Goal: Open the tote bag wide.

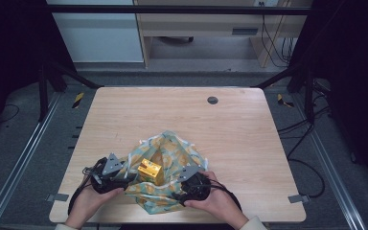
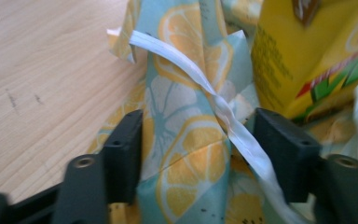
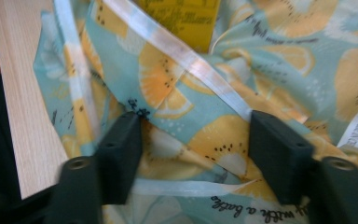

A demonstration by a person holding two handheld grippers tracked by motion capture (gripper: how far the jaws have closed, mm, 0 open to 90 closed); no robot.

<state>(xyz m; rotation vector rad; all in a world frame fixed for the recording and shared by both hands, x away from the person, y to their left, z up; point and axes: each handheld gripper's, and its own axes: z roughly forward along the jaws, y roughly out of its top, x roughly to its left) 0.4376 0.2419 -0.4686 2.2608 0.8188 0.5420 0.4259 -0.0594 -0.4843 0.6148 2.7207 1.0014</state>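
Step in hand: getting hold of the rim of the pale-blue lemon-print fabric bag (image 1: pixel 165 165), which lies at the table's 6 o'clock edge with the yellow drink carton (image 1: pixel 150 171) standing in its mouth. My left gripper (image 1: pixel 127 176) at the bag's 9 o'clock and right gripper (image 1: pixel 178 188) at its 4 o'clock both stand apart, each straddling a fold of cloth and white tape handle (image 2: pixel 200 79) without pressing it. Next, I judge, both must close on the cloth, clear of the carton.

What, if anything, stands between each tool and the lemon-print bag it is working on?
Nothing visible. The bag cloth already lies between the open jaws of the left tool and of the right tool; the yellow carton sits inside, beyond them.
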